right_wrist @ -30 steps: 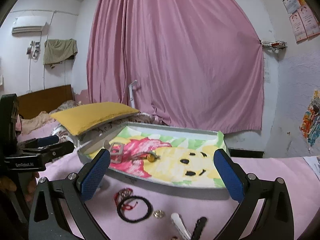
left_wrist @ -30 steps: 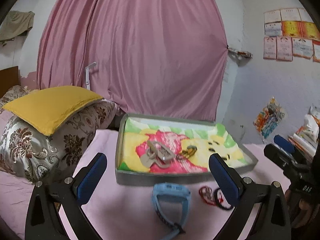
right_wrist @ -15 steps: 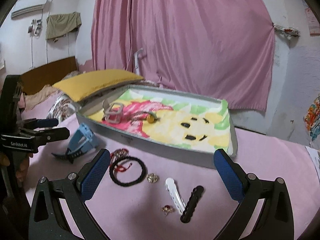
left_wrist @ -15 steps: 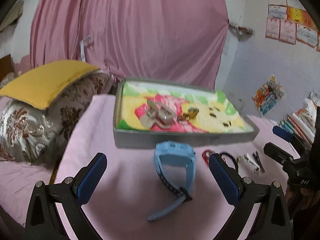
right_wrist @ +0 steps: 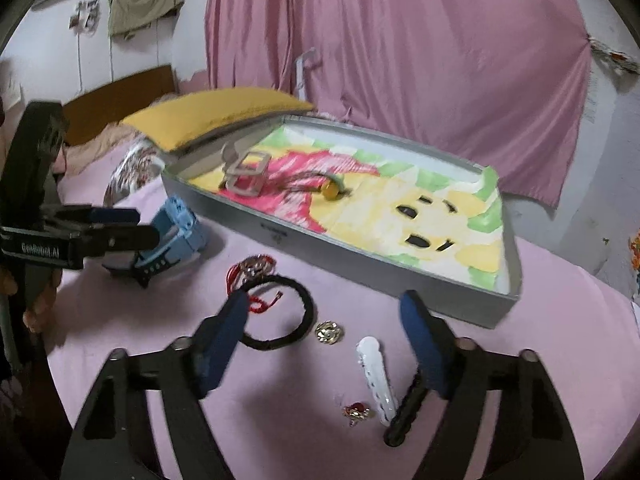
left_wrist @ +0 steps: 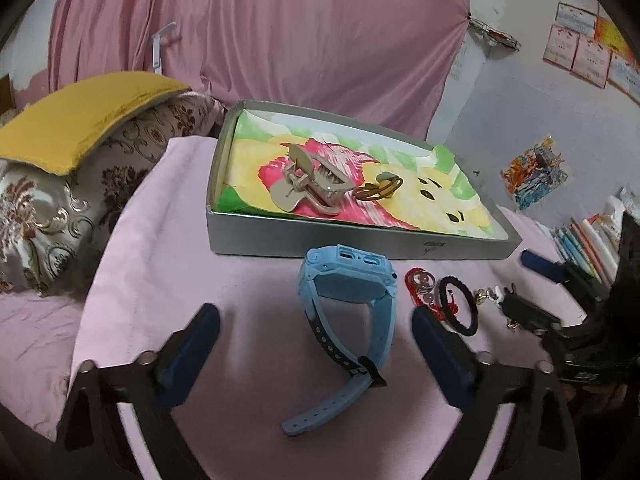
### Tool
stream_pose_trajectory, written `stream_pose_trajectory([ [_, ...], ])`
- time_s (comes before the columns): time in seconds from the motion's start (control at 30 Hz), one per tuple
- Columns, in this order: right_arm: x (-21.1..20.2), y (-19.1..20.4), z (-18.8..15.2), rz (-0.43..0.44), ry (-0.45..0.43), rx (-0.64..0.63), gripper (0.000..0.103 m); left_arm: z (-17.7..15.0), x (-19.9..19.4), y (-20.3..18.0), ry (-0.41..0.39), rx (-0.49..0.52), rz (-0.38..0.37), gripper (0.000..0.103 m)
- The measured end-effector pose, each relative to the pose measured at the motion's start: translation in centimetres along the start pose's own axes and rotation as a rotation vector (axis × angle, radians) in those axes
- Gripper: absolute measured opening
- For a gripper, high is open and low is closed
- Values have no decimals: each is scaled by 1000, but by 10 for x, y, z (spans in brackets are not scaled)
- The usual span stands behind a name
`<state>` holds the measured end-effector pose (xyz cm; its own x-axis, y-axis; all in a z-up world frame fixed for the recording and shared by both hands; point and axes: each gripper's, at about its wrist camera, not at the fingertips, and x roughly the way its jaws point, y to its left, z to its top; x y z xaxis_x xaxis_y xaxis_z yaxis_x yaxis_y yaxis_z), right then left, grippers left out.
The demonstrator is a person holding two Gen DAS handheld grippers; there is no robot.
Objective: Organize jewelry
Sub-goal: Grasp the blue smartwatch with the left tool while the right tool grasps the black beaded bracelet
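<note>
A grey tray (left_wrist: 360,246) (right_wrist: 360,266) lined with a cartoon print holds a beige hair claw (left_wrist: 308,184) (right_wrist: 244,174) and a small gold piece (left_wrist: 380,188) (right_wrist: 332,191). A blue watch (left_wrist: 348,304) (right_wrist: 176,232) stands on the pink cloth between my open left gripper's (left_wrist: 316,332) fingers. My open right gripper (right_wrist: 324,320) hovers above a black hair tie (right_wrist: 280,312) (left_wrist: 458,304), a red bracelet (right_wrist: 250,268) (left_wrist: 418,286), a gold brooch (right_wrist: 329,332), a white clip (right_wrist: 376,376), a black clip (right_wrist: 404,412) and a red earring (right_wrist: 355,411).
A yellow cushion (left_wrist: 80,120) on a patterned pillow (left_wrist: 60,208) lies left of the tray. A pink curtain (left_wrist: 280,32) hangs behind. Books and pencils (left_wrist: 588,244) sit at the right edge. The other gripper appears at each view's side.
Both grippers have tilted down and come closer to the cloth. The watch now sits between the left fingers, and the loose pieces lie under the right gripper.
</note>
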<state>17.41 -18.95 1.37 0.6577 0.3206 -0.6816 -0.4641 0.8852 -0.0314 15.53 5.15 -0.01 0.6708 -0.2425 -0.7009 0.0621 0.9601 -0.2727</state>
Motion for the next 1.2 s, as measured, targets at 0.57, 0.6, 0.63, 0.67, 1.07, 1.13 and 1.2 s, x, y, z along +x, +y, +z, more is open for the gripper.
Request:
stream_pose_trajectory([
  [0.57,40,7,12,41,141,-106,25,9,20,4,95,-37,-63,33],
  [0.6,42,7,14,44,145,-108,25,10,20,5,96,-36,-63,32],
  [0.63,43,7,15,49,149,-108,25,10,21,5,99,-37,-65,29],
  [0.67,43,6,15,53,151,-106,25,11,21,5,102,-38,-65,25],
  [1.07,45,7,13,121,145,-130,6,8,18,-2,88,9,-17,6],
  [1.13,44,12,13,107,143,-152,5,6,16,-8,83,32,-16,6],
  [1.2,43,14,12,98,138,-157,5,5,15,-12,78,45,-19,6],
])
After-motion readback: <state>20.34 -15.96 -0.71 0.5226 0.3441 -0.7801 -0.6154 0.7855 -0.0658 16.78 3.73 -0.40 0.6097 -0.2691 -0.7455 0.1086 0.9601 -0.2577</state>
